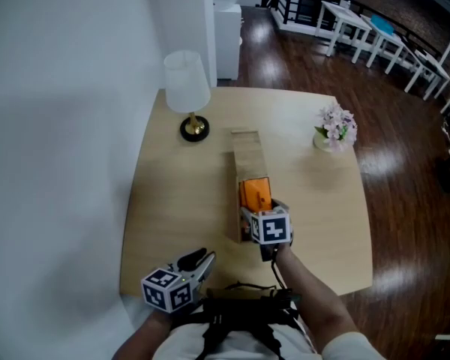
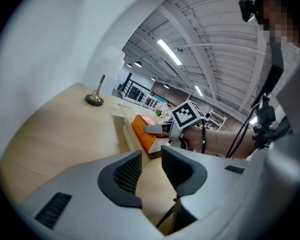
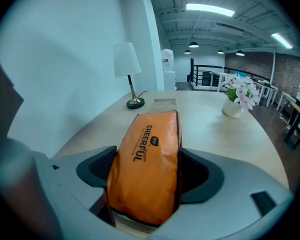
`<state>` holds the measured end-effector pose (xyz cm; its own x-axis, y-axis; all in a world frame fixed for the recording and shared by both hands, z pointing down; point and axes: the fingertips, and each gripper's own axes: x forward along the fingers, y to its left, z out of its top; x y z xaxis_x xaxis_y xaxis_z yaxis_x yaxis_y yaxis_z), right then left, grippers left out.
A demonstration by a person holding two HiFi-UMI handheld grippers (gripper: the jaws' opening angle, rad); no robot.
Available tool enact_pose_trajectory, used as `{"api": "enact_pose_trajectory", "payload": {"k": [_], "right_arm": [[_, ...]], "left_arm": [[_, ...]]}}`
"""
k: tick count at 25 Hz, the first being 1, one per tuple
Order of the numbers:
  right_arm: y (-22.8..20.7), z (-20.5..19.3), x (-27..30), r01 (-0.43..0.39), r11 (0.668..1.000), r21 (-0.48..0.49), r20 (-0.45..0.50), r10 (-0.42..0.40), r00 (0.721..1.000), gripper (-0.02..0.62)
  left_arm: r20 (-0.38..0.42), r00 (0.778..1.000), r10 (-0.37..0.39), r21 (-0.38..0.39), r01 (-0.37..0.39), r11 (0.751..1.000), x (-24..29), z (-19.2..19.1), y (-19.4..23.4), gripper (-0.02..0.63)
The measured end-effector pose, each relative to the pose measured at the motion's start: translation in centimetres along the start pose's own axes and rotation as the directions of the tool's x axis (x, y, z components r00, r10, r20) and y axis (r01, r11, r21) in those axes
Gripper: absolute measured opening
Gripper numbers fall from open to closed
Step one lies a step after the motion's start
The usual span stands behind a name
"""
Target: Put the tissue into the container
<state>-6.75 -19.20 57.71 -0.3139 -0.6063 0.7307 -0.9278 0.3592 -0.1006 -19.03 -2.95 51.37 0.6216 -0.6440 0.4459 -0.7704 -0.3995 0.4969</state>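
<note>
An orange tissue pack (image 1: 255, 193) (image 3: 149, 149) is clamped between the pads of my right gripper (image 1: 257, 205) (image 3: 147, 168), which is shut on it. The pack lies lengthwise at the near end of a long, narrow wooden container (image 1: 245, 154) in the middle of the table; whether it rests inside or hovers over it I cannot tell. In the left gripper view the pack (image 2: 144, 133) shows tilted at the container's (image 2: 124, 120) near end. My left gripper (image 1: 201, 262) (image 2: 151, 167) waits at the table's near left edge, its jaws a narrow gap apart with nothing between them.
A white-shaded lamp (image 1: 187, 92) on a brass foot stands at the back left of the light wooden table (image 1: 172, 201). A small vase of pale flowers (image 1: 335, 128) stands at the back right. A white wall runs along the left side; dark floor lies to the right.
</note>
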Motion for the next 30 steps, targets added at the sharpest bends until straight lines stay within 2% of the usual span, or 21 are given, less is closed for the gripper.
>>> {"api": "enact_pose_trajectory", "payload": {"k": [12,20,30], "right_arm": [[-0.5,-1.9,3.0,0.023,0.997,0.076,-0.043,-0.02,0.999,0.404],[-0.2,-1.8,3.6,0.036,0.999,0.034,-0.041,-0.035,0.999,0.411],[0.1,-1.9,3.5,0.014,0.998,0.053,-0.044,-0.012,0.999,0.423]], "left_arm": [[-0.017,1.0,0.011,-0.01,-0.011,1.0,-0.3,-0.1,1.7,0.124],[-0.026,1.0,0.01,-0.013,-0.011,1.0,-0.1,-0.1,2.0,0.124],[-0.024,1.0,0.017,-0.012,-0.017,1.0,-0.3,-0.1,1.8,0.124]]}}
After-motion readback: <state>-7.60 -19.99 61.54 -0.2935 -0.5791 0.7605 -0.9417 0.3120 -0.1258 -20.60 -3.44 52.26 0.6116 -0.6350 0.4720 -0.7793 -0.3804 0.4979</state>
